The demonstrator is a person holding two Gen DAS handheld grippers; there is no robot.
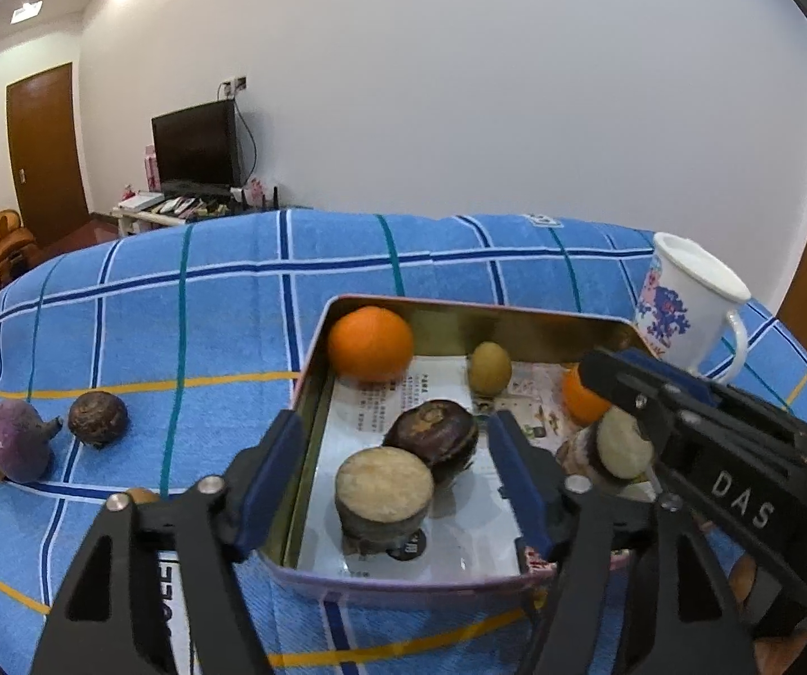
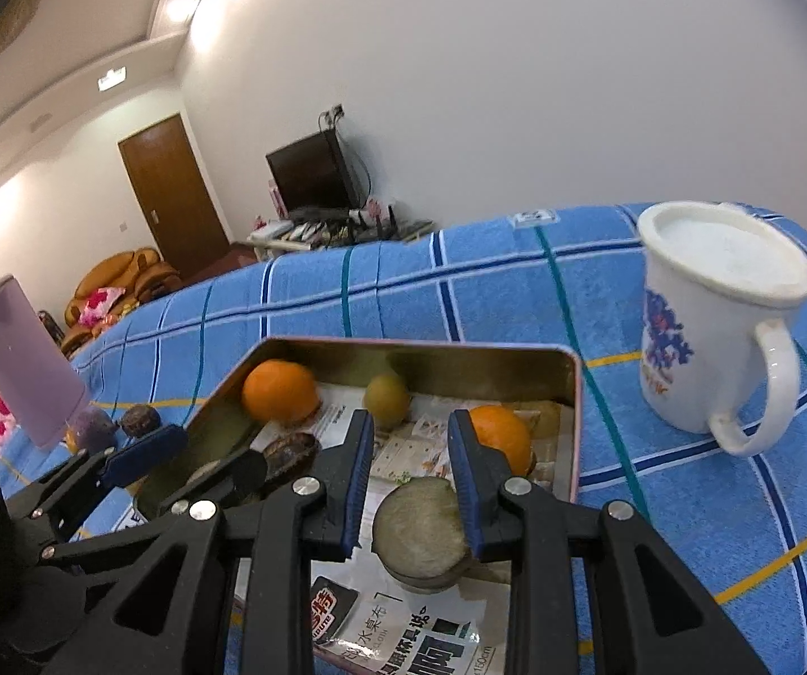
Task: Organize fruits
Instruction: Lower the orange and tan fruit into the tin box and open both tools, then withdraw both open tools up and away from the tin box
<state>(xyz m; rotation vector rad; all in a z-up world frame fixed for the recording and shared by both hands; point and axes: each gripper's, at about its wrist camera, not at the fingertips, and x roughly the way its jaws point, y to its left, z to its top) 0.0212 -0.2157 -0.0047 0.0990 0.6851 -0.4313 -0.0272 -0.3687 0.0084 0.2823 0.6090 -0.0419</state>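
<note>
I see the blue checked cloth (image 1: 178, 309) over the whole work surface, with open room to the left of the tin and along the far side. Its far edge drops off toward the room behind.

The paper-lined tin (image 1: 305, 394) sits in the middle. Both tools cover its near rim and near corners. A lilac container (image 2: 26, 360) is cut off at the left border, so I can't say what it is. The white mug (image 1: 679, 304) stands upright just beyond the tin's far right corner, apart from it.

My left gripper (image 1: 397, 427) stands wide open over the tin's near left part. Its left pad is at the left wall. A pale cut-topped piece (image 1: 384, 484) and a dark round fruit (image 1: 437, 433) lie between the pads, and neither pad touches them.

My right gripper (image 2: 410, 422) is clamped on a second cut-faced piece (image 2: 423, 529) over the right half. The pads sit on its flanks, though the contact is partly hidden.

A large orange (image 1: 370, 343) fills the far left corner. A small orange (image 2: 499, 439) lies behind the right pad. A greenish fruit (image 1: 491, 368) rests against the far wall.

Out on the cloth at left, well apart from the tin, lie a purple fruit (image 1: 18, 439) and a dark fruit (image 1: 98, 418). Something orange is half hidden behind the purple one.
</note>
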